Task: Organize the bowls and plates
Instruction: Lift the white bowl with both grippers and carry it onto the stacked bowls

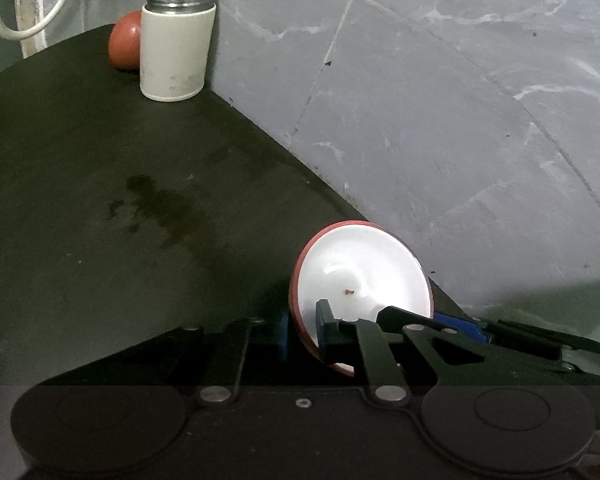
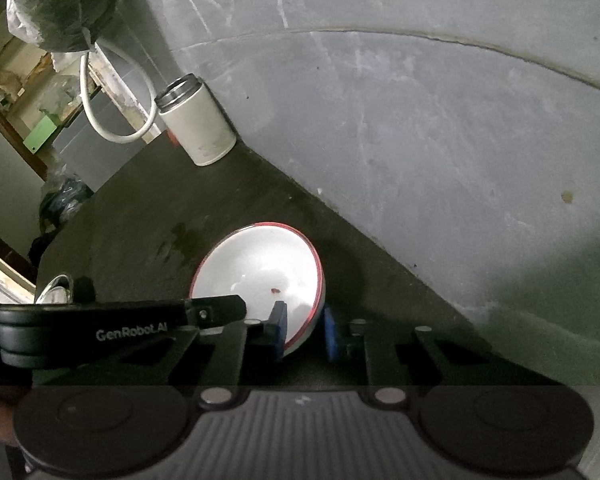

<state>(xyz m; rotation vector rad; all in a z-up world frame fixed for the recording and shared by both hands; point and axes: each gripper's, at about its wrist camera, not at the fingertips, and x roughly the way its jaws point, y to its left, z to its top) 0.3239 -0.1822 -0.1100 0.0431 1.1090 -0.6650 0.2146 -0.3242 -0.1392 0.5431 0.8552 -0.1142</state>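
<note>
A white bowl with a red rim (image 1: 360, 276) is held tilted over the dark counter (image 1: 100, 200), close to the wall. My left gripper (image 1: 302, 326) is shut on the bowl's near-left rim, one blue pad inside and one outside. In the right wrist view the same bowl (image 2: 260, 272) shows its white inside with a small red speck. My right gripper (image 2: 306, 330) is shut on its lower right rim, with blue pads (image 2: 331, 334) on either side of the wall. A small steel bowl (image 2: 54, 290) sits at the counter's left edge.
A white flask with an open steel mouth (image 1: 176, 40) stands in the far corner against the grey marble wall (image 1: 440, 100), with a red round object (image 1: 126, 46) behind it. A white cable (image 2: 112, 120) loops beyond the counter's end. Damp stains (image 1: 152, 208) mark the counter.
</note>
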